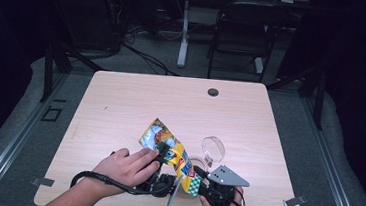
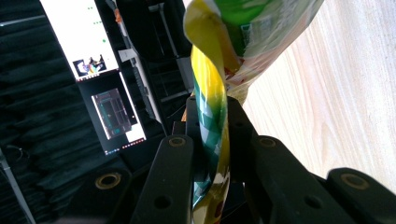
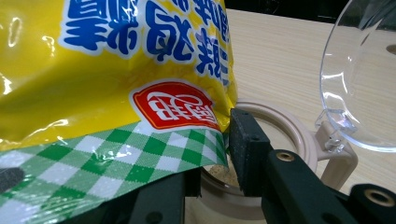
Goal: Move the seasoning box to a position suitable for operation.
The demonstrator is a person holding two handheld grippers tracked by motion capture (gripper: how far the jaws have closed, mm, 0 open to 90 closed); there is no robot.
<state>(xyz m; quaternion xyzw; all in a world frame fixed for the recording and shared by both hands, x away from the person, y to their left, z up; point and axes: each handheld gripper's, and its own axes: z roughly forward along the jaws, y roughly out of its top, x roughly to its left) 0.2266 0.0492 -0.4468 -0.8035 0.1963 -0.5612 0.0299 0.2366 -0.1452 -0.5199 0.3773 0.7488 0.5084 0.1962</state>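
Note:
A yellow snack bag (image 1: 155,133) with a green-checked end hangs tilted over the near part of the wooden table (image 1: 171,102). My left gripper (image 1: 165,147) is shut on the bag's middle; in the left gripper view both jaws pinch a folded edge of the bag (image 2: 210,93) at the left gripper (image 2: 212,116). My right gripper (image 1: 199,177) is shut on the checked lower corner (image 3: 116,154), with its right pad (image 3: 245,149) against the bag's edge at the right gripper (image 3: 215,158). A beige jar (image 3: 280,116) stands right under that corner, its clear lid (image 3: 359,79) flipped open.
The jar (image 1: 197,162) and lid (image 1: 212,150) stand near the table's front right. A cable hole (image 1: 213,92) sits at the far edge. A black chair (image 1: 242,33) and a desk leg (image 1: 184,33) stand beyond the table.

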